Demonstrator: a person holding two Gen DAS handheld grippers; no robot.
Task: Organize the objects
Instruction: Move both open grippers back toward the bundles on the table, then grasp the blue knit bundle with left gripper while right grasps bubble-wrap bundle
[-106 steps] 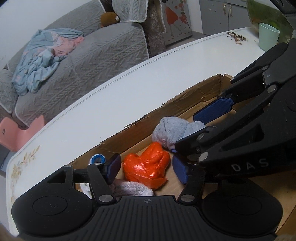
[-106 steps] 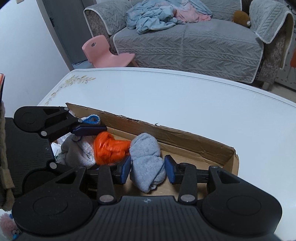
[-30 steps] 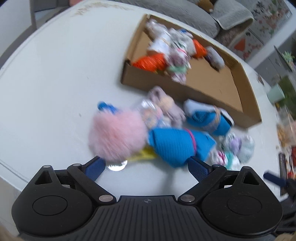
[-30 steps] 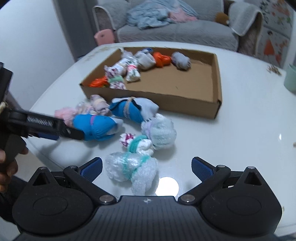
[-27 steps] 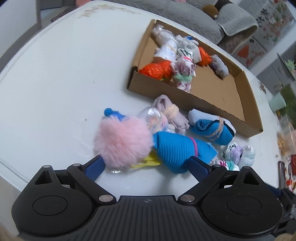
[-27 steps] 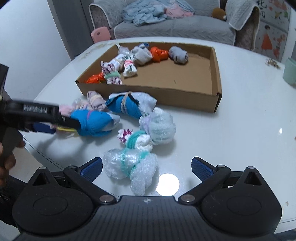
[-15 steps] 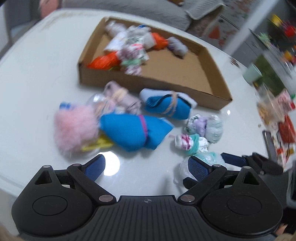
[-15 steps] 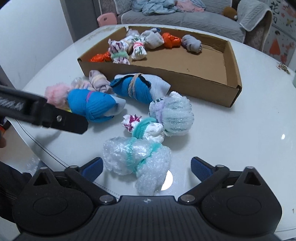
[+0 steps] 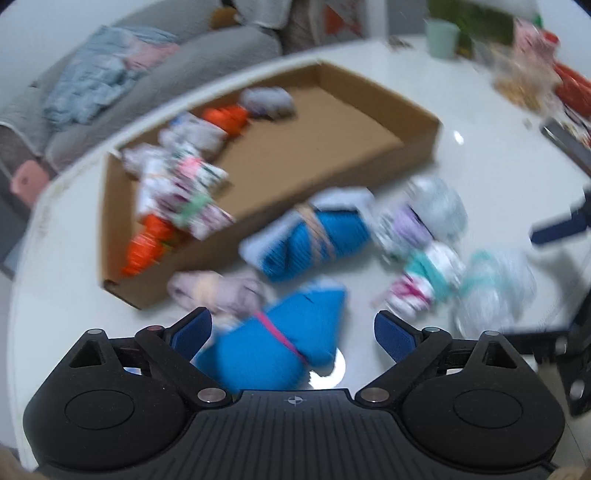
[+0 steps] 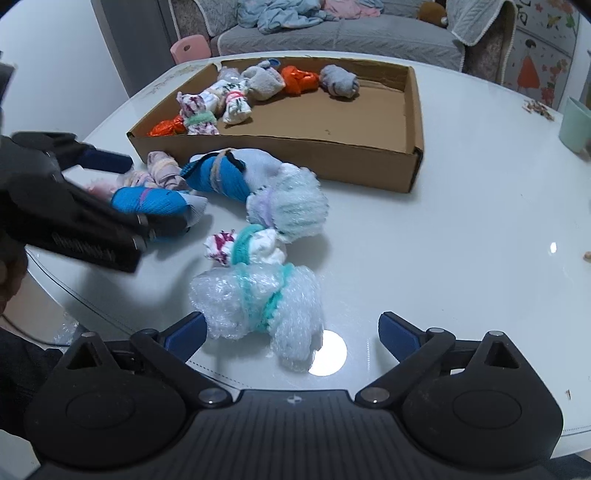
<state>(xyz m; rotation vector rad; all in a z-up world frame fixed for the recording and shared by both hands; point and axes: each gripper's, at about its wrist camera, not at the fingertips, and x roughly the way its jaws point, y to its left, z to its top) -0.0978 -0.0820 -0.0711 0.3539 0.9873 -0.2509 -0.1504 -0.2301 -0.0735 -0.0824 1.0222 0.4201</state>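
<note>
On the white table [image 10: 461,229] lie several tied sock bundles in front of a shallow cardboard box [image 10: 332,162] that holds several more. My left gripper [image 9: 293,332] hangs low over a blue bundle with a pink band [image 9: 280,343]; its jaws are closing, wide apart, with the bundle between them and clear of the pads. My right gripper [image 10: 291,332] straddles a bubble-wrap bundle with a teal band [image 10: 258,299]; its jaws are opening and the pads stand off it. The left wrist view is blurred.
A blue-and-white bundle [image 10: 221,177], a mint fluffy one [image 10: 288,206] and a white one with a teal band [image 10: 243,247] lie between the grippers and the box. A green cup [image 10: 574,125] stands far right. Behind the table are a grey sofa [image 10: 332,33] and a pink chair [image 10: 188,48].
The left gripper has rolled and swung across the pile; the pink fluffy ball has left its view and the blue bundle sits between its jaws. The right gripper has drawn nearer the bubble-wrap bundle.
</note>
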